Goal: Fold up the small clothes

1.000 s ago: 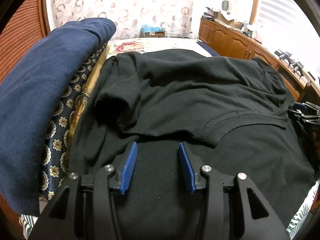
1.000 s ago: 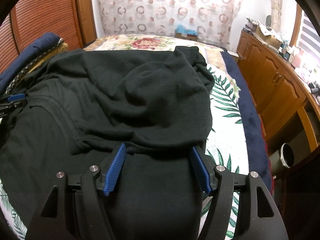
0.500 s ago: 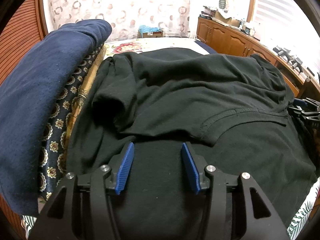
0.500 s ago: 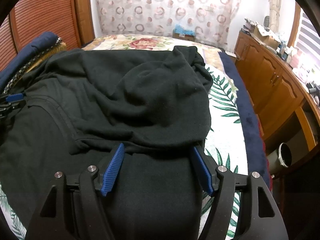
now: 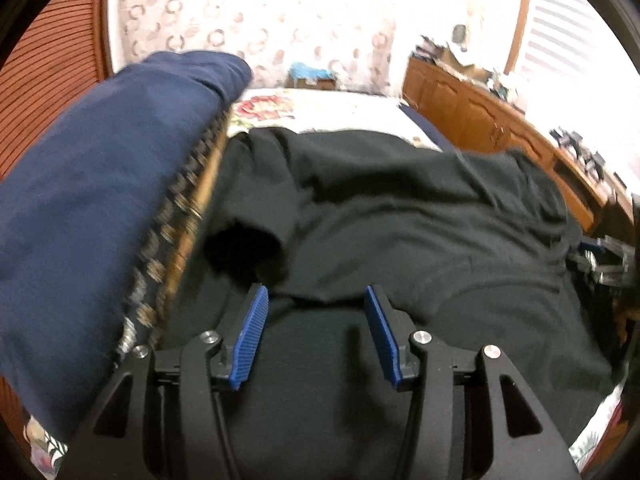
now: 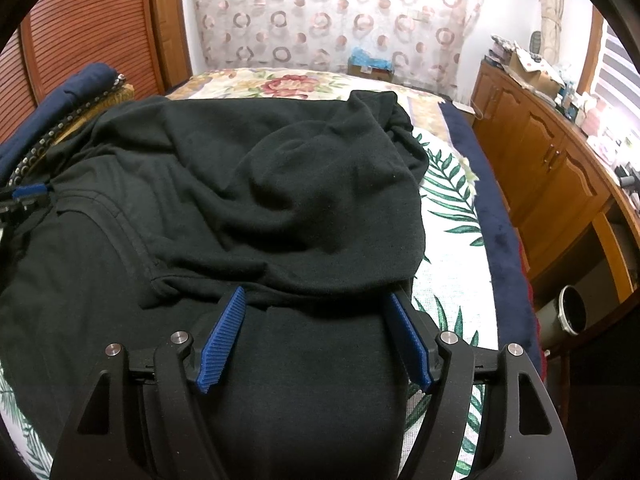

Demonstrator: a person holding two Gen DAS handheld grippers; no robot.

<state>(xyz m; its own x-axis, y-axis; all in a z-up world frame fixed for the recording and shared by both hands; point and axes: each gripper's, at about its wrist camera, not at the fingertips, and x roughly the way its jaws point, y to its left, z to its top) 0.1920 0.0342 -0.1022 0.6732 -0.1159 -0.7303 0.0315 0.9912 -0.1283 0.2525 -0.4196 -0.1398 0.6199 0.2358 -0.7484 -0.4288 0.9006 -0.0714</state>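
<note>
A black T-shirt [image 5: 400, 232] lies spread on the bed, its far part folded toward me in a loose rumpled layer; it also shows in the right wrist view [image 6: 260, 200]. My left gripper [image 5: 316, 300] is open, its blue pads over the near black cloth at the folded edge beside a sleeve opening [image 5: 244, 248]. My right gripper [image 6: 318, 300] is open wide over the shirt's near right part, its right pad by the cloth's edge. Each gripper shows at the other view's edge, the right gripper [image 5: 600, 258] and the left gripper [image 6: 24, 196].
A folded navy blanket [image 5: 92, 208] over patterned bedding rises on the left. The bedsheet [image 6: 452, 240] has leaf and flower prints. Wooden cabinets [image 6: 552, 176] run along the right, with a round bin [image 6: 572, 312] on the floor. A louvred wooden door [image 6: 96, 28] is at left.
The left gripper has shifted left and slightly forward, toward the sleeve; its view is blurred by motion. The right gripper has barely moved. Both stay open.
</note>
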